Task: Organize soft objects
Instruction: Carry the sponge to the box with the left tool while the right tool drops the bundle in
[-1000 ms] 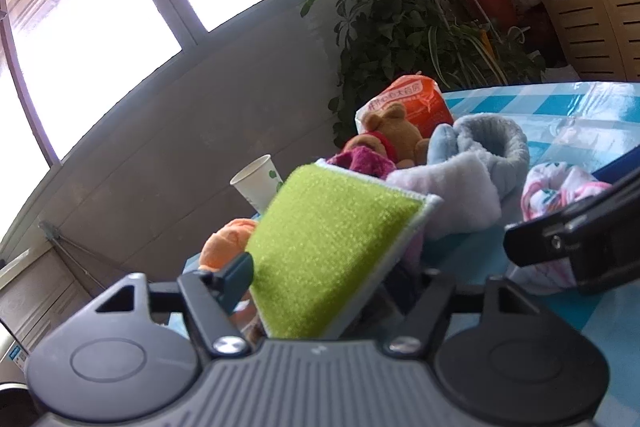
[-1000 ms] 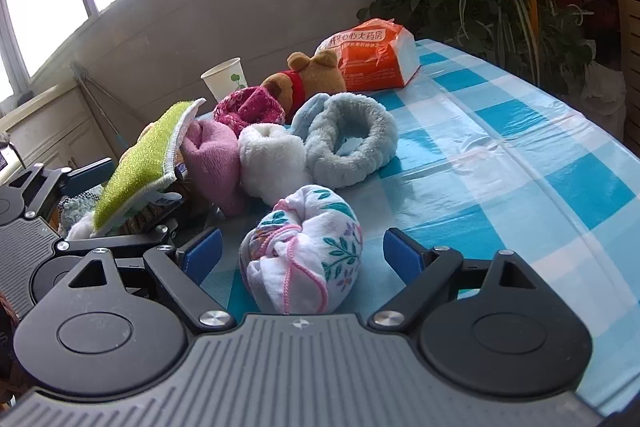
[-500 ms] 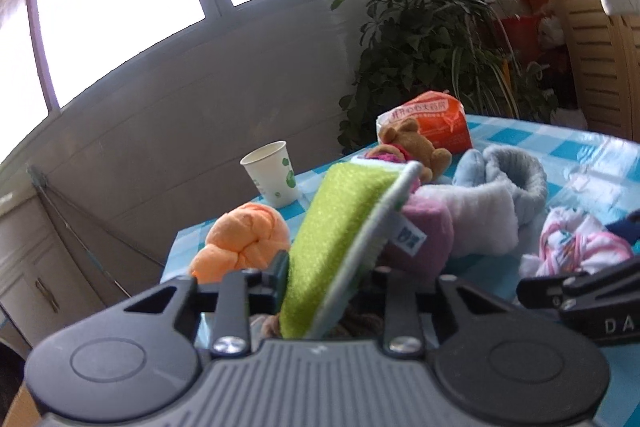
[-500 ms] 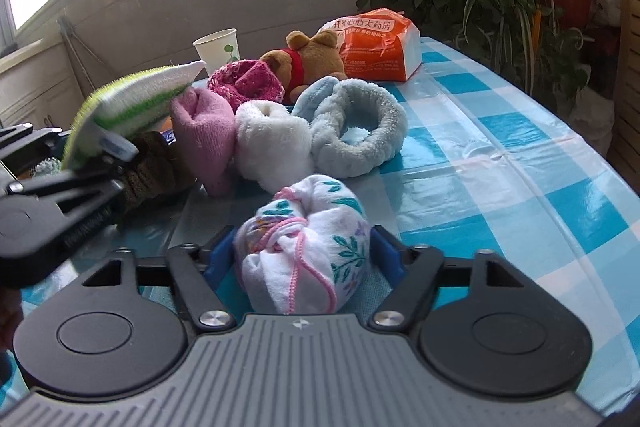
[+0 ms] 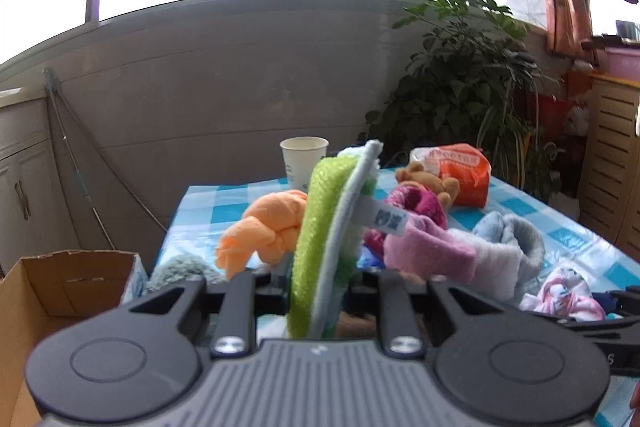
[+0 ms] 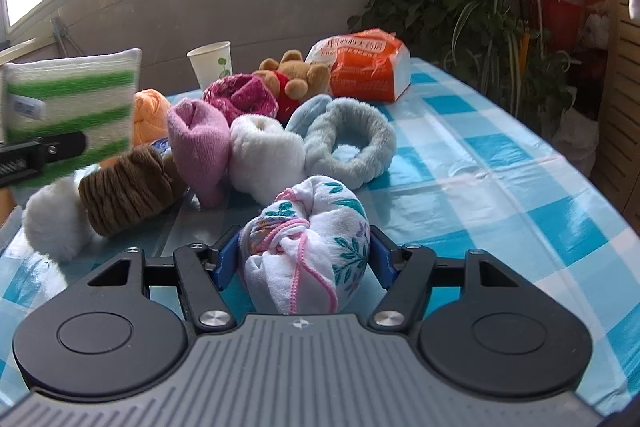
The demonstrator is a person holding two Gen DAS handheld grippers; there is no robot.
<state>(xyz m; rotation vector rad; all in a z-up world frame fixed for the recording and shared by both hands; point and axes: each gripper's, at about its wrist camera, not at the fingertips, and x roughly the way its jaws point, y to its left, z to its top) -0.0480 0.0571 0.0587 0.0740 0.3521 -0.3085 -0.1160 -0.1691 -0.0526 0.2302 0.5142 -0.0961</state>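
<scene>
Both grippers are showing grey ribbed housings flanked by black round discs; silver screws are pinning black finger arms, and the right gripper (image 6: 306, 259) is wearing blue pads (image 6: 224, 259) (left gripper (image 5: 316, 287) pads hidden).

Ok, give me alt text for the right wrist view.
The right gripper pinches a floral cloth bundle on a blue checked table. Behind lie rolled socks, a teddy bear and a paper cup; at left, a green striped sponge.
</scene>
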